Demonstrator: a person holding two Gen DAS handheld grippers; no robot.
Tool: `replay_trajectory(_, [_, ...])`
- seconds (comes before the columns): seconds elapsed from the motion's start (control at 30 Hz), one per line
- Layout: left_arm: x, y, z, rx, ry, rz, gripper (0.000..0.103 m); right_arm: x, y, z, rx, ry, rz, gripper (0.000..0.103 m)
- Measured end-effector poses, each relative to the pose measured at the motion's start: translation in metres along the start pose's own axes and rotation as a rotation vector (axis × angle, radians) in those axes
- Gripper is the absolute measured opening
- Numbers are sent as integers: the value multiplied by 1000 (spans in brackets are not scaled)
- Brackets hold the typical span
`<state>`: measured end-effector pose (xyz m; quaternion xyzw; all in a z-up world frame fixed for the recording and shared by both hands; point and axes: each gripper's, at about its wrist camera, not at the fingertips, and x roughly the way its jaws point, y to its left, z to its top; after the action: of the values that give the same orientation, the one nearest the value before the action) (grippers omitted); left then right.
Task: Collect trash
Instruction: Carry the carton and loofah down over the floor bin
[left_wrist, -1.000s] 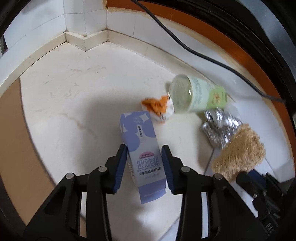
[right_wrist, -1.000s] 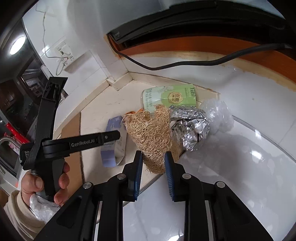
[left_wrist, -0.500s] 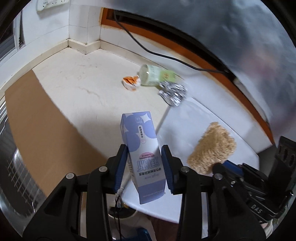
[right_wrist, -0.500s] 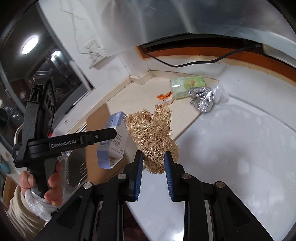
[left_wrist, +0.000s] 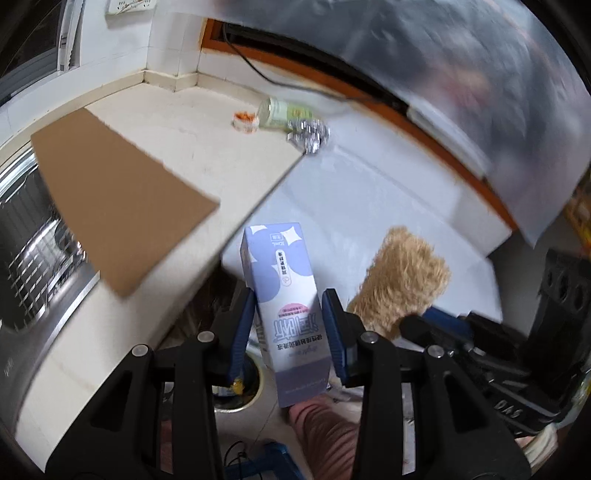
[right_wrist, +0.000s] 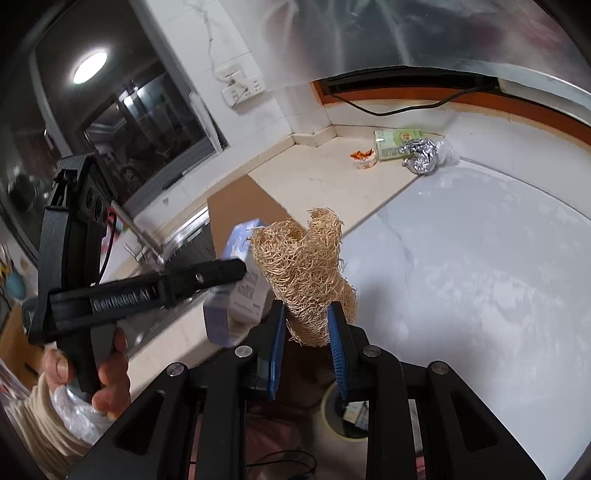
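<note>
Trash still on the table: green-labelled bottle (left_wrist: 282, 110) lying on its side, small cup with orange scraps (left_wrist: 243, 120) just beside it, crumpled foil ball (left_wrist: 309, 133) at the bottle's other end. All three sit near the far corner, well apart from both grippers. Motion blur softens them in the left wrist view; bottle label unreadable. In the right wrist view a clear crinkled plastic wad (right_wrist: 445, 149) touches the foil; it cannot be made out from the left.

Left gripper (left_wrist: 289, 325): jaws clenched on a lavender carton (left_wrist: 282, 291), held upright, its lower end cut off behind the jaws. Right gripper (right_wrist: 307, 338): jaws grasping a tan loofah (right_wrist: 304, 275) by its lower end, upper part standing free above. Right gripper body is blurred and half out of frame in the left view.

Pose: both grippers held side by side off the table's front edge, carton and loofah close together, loofah to the carton's right. Left hand (right_wrist: 86, 373) wraps the left gripper's handle; pale sleeve cuff at the wrist. Below the jaws, a round pale-rimmed opening (right_wrist: 345, 413) on the floor, contents too dark to tell.

Change from a second ago: both grippers have drawn back and up from the corner, carrying carton and loofah with them. Bottle, cup and foil, then right under the jaws, are now small and far. Brown cardboard sheet (left_wrist: 118, 206) and metal sink edge (left_wrist: 33, 258) have come into view. Grips unchanged.
</note>
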<state>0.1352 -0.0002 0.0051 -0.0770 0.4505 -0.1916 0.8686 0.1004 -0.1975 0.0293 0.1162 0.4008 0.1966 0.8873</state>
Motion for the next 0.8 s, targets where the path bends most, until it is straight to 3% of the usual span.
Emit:
replay_trajectory(0.2, [17, 3, -77, 59, -16, 74, 34, 7, 19, -73, -38, 16, -43, 23])
replay_trajectory(0.37, [52, 23, -127, 53, 12, 107, 34, 37, 22, -132, -53, 55, -85, 23])
replay_trajectory(0.6, [124, 56, -198, 39, 110, 158, 34, 109, 4, -213, -39, 205, -122, 23])
replay_trajectory(0.8, [181, 88, -237, 11, 214, 169, 35, 171, -16, -273, -21, 336, -123, 23])
